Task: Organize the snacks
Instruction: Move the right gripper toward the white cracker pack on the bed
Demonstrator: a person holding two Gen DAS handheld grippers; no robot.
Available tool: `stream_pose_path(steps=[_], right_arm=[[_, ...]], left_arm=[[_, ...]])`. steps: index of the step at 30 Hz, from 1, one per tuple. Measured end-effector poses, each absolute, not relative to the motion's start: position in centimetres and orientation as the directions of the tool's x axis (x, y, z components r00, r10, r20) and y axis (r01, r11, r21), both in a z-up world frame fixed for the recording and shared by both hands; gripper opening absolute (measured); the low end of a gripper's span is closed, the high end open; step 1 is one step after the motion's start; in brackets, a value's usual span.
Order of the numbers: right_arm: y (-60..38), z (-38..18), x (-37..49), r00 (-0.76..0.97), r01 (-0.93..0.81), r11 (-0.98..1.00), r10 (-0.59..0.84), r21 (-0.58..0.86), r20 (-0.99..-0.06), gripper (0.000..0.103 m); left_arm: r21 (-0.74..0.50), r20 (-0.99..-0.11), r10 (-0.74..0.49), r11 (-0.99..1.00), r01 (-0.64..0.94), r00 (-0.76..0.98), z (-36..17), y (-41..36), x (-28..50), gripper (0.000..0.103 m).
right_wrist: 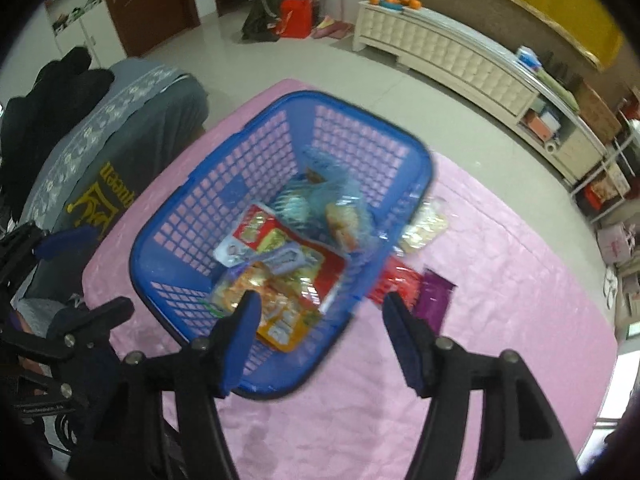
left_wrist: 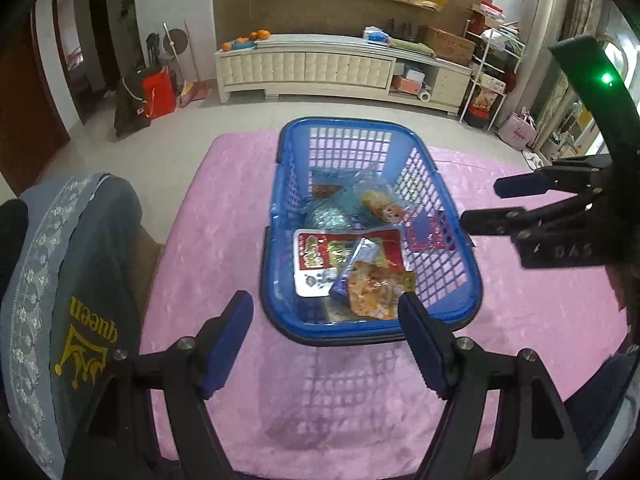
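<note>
Pink cloth (left_wrist: 248,240) covers the counter and carries everything else. Blue basket (left_wrist: 452,248), with lattice walls, stands near the middle of the cloth; in the right wrist view it is blurred. A grey shirt (left_wrist: 92,264) with yellow print hangs just beside the counter's left edge.

Inside the basket lie several snack packs, overlapping:
- a red and white pack (left_wrist: 316,258), flat on the bottom;
- an orange pack (left_wrist: 378,290) at the near end, partly on the red one;
- a purple bar (left_wrist: 354,264) between those two;
- pale blue bags (left_wrist: 352,200) at the far end.

Outside the basket, on the cloth to its right in the right wrist view:
- a clear bag of pale pieces (right_wrist: 426,226), just beside the basket wall;
- a red pack (right_wrist: 394,284), partly hidden by the basket;
- a purple pack (right_wrist: 434,298), touching the red one.

Left gripper (left_wrist: 326,344) hangs above the near rim of the basket, jaws wide and holding nothing. Right gripper (right_wrist: 320,340) hangs over the basket's near right corner, jaws wide and likewise holding nothing.
</note>
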State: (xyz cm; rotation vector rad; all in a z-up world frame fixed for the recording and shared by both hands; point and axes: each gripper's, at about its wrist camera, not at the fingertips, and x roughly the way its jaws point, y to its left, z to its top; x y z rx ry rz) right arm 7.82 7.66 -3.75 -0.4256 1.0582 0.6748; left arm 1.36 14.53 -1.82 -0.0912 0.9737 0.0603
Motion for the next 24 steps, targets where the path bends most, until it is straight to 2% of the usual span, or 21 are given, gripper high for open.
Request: stream_pose_path(steps=[5, 16, 24], right_arm=[[3.1, -3.5, 9.5, 0.283, -0.611, 0.786, 0.331, 0.097, -0.900, 0.068], [-2.5, -4.6, 13.8, 0.238, -0.480, 0.859, 0.326, 0.181, -0.915, 0.069], [-1.6, -6.5, 18.4, 0.196, -0.448, 0.861, 0.357, 0.240, -0.913, 0.070]], left_arm=[[-0.036, -0.831, 0.009, 0.997, -0.070, 0.557, -1.3, 12.6, 2.4, 0.073], [0.010, -0.850, 0.052, 0.997, -0.083, 0.524, -0.8, 10.6, 6.8, 0.073], [-0.046, -0.887, 0.029, 0.988, -0.151, 0.460, -1.5, 12.2, 12.2, 0.073]])
